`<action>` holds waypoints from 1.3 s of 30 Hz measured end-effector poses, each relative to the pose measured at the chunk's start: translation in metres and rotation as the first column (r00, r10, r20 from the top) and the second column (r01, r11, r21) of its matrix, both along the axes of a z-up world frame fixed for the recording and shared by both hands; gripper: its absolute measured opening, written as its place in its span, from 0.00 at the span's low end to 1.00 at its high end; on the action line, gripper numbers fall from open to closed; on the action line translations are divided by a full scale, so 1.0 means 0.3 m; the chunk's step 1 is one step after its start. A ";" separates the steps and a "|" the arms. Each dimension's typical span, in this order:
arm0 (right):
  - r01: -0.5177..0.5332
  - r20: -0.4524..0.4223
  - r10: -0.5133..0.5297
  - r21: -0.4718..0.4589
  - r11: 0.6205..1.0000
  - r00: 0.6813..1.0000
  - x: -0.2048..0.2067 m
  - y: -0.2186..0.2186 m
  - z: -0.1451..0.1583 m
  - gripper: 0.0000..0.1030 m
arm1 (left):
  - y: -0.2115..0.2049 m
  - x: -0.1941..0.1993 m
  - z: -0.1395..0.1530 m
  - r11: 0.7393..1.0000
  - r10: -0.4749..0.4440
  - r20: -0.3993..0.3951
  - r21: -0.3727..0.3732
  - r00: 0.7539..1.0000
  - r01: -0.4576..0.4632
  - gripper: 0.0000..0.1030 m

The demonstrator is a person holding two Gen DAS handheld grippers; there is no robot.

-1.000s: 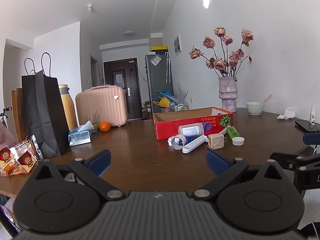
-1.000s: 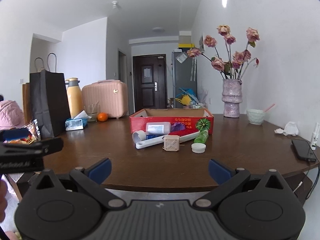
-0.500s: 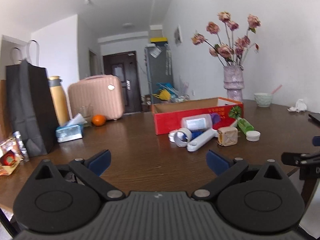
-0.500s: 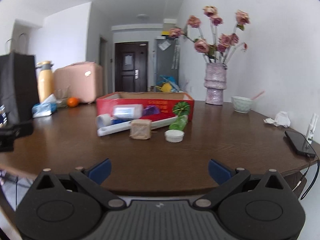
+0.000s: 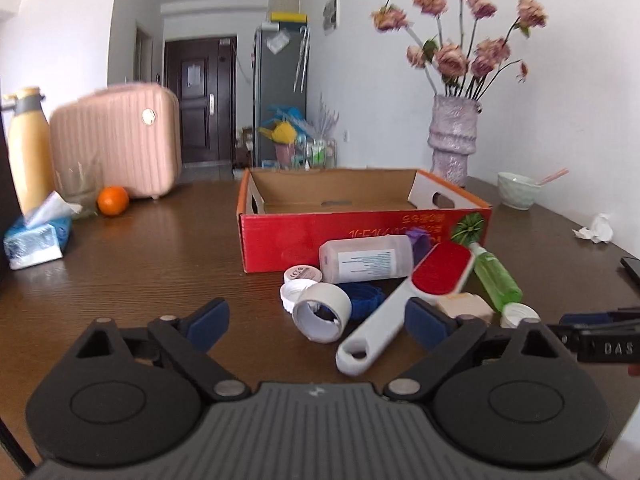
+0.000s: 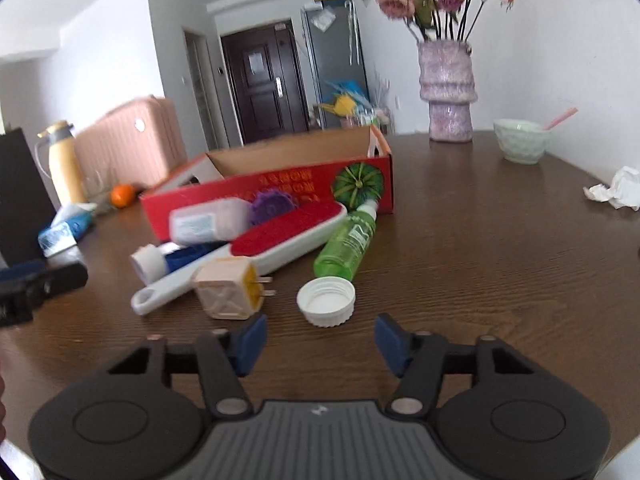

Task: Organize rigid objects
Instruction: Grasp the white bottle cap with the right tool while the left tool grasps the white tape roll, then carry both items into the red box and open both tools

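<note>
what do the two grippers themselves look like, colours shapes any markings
Both match. The left gripper and right gripper each have a matte black body with two round disc housings, a ribbed grey centre plate with a small logo, silver pivot screws and black linkage arms ending in blue pads. Seen from the left wrist, the right gripper's side bears white letters that look like "BAS". No cables or sleeves are visible.
</note>
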State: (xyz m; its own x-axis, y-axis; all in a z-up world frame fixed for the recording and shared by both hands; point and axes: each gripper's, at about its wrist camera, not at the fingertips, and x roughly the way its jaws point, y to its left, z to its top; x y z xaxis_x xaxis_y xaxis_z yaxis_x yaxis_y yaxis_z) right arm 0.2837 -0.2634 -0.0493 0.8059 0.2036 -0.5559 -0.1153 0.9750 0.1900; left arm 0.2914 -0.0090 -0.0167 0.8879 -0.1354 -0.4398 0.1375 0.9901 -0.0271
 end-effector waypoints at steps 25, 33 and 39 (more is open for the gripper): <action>-0.034 0.041 0.039 -0.109 0.993 0.998 0.057 0.050 0.012 0.38 | 0.036 0.007 0.007 0.999 -0.037 -0.018 -0.017 0.999 0.037 0.43; -0.035 0.144 0.050 -0.105 0.994 0.988 -0.191 0.055 0.079 0.38 | 0.057 -0.323 0.115 0.998 0.063 0.135 -0.002 0.989 -0.063 0.43; -0.054 0.282 0.082 -0.104 0.993 0.956 -0.402 0.077 0.115 0.38 | 0.050 -0.535 0.139 0.995 0.101 0.191 -0.010 0.976 -0.101 0.43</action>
